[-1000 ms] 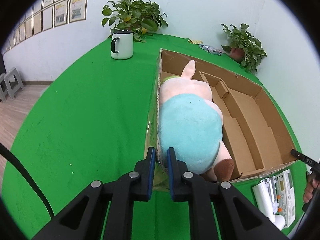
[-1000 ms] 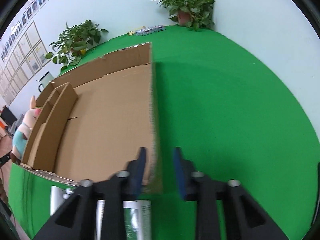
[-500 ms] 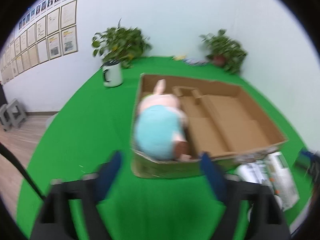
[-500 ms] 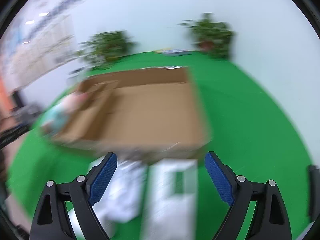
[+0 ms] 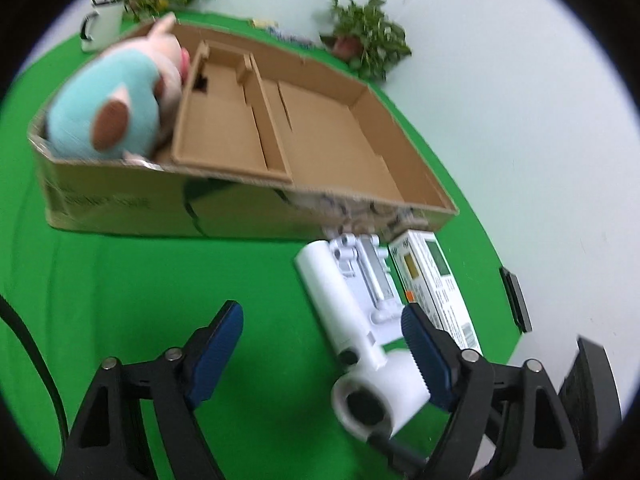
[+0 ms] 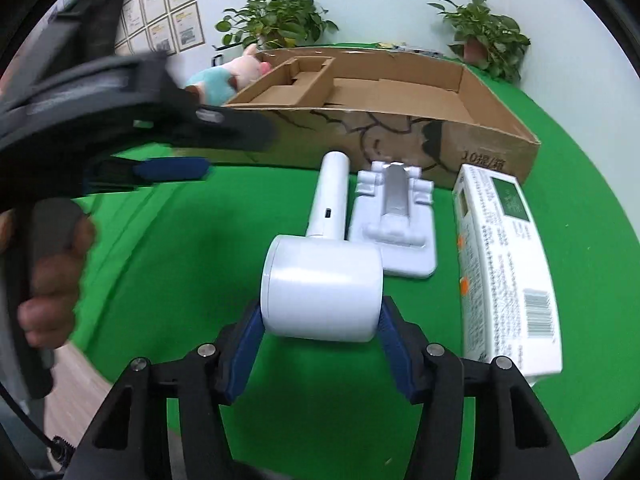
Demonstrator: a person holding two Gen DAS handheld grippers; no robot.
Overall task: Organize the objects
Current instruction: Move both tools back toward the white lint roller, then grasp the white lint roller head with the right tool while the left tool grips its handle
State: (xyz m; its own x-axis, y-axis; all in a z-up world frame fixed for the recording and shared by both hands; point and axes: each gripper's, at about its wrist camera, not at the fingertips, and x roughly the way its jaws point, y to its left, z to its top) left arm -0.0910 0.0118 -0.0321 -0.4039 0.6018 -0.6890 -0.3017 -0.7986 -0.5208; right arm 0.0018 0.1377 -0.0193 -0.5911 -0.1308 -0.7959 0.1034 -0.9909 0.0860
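A white hammer-shaped device lies on the green table in front of the cardboard box. My right gripper is open, its jaws on either side of the device's round head, close to it. In the left wrist view the device lies between the fingers of my open left gripper, nearer the right finger. A white flat holder and a white printed carton lie beside it. A pink and teal plush pig sits in the box's left compartment.
The box has cardboard dividers inside. A white mug and potted plants stand at the back of the table. The left gripper's body and the hand holding it fill the left of the right wrist view.
Both grippers let go of the box walls, opened wide and pulled back to the near side. The right gripper now straddles the white device's head; the left gripper points at the device.
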